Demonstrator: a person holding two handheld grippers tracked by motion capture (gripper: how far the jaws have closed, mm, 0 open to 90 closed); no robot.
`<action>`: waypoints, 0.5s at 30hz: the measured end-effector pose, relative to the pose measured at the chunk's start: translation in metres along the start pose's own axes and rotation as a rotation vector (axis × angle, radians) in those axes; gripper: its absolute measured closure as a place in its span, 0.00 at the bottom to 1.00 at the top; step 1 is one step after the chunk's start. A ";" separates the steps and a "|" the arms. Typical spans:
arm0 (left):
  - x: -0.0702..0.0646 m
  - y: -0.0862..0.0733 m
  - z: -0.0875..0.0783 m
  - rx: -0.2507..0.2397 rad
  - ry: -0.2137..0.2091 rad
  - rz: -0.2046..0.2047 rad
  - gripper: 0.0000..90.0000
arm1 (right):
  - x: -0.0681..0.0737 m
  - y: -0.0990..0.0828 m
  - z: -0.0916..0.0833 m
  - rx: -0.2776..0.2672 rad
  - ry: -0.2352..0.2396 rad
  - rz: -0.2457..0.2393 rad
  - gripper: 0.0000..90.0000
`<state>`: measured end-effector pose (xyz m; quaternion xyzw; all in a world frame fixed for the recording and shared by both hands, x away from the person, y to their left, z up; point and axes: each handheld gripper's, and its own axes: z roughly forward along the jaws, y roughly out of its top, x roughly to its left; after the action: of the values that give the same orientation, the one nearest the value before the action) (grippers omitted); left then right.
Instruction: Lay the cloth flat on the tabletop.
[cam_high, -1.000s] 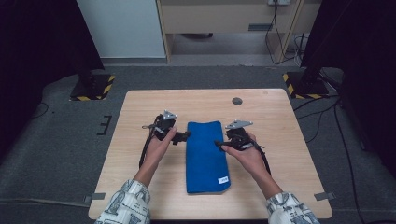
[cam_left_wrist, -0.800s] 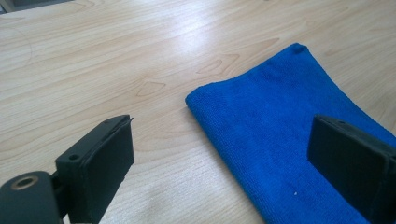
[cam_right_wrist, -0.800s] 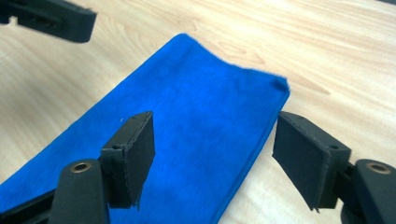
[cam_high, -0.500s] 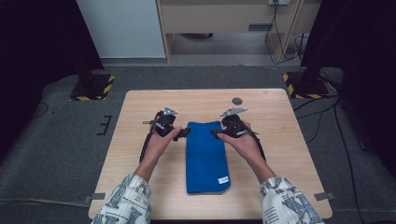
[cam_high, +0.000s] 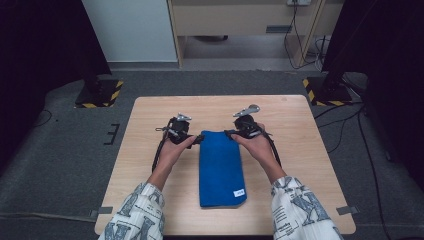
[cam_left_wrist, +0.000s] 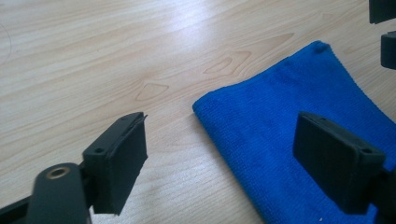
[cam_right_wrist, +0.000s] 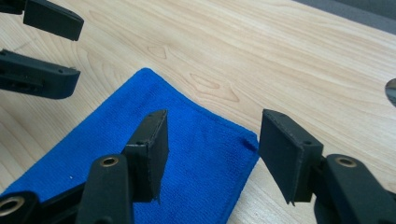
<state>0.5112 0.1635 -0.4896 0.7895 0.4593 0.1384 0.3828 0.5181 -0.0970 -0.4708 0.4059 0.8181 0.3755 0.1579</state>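
A pale wooden tabletop (cam_high: 300, 130) carries a folded blue towel (cam_high: 221, 167) at its middle, long axis running from the person toward the far edge, small white label (cam_high: 239, 192) at the near right corner. The left claw (cam_high: 197, 140) and right claw (cam_high: 231, 133) flank its far corners, jaws apart and just closing, gripping nothing.

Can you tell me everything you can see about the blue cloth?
The blue cloth is a soft, fuzzy-looking towel folded into a long rectangle, lying flat on the wooden table. A small white tag sits near its closest corner. The left gripper and right gripper stand open at its two far corners; their jaws have just been closing in, not yet pinching it.
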 end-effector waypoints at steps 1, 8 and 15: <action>0.001 0.000 0.001 0.000 0.000 -0.003 0.22 | 0.000 -0.001 0.002 0.003 0.001 -0.004 0.47; 0.003 -0.003 0.011 -0.008 -0.015 -0.003 0.32 | -0.008 -0.004 0.014 0.014 -0.017 0.005 0.49; 0.001 -0.004 0.029 0.020 -0.004 0.022 0.34 | -0.019 -0.010 0.028 0.035 -0.044 0.032 0.47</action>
<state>0.5254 0.1514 -0.5122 0.7986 0.4511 0.1367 0.3742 0.5401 -0.1018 -0.4976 0.4298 0.8144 0.3543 0.1628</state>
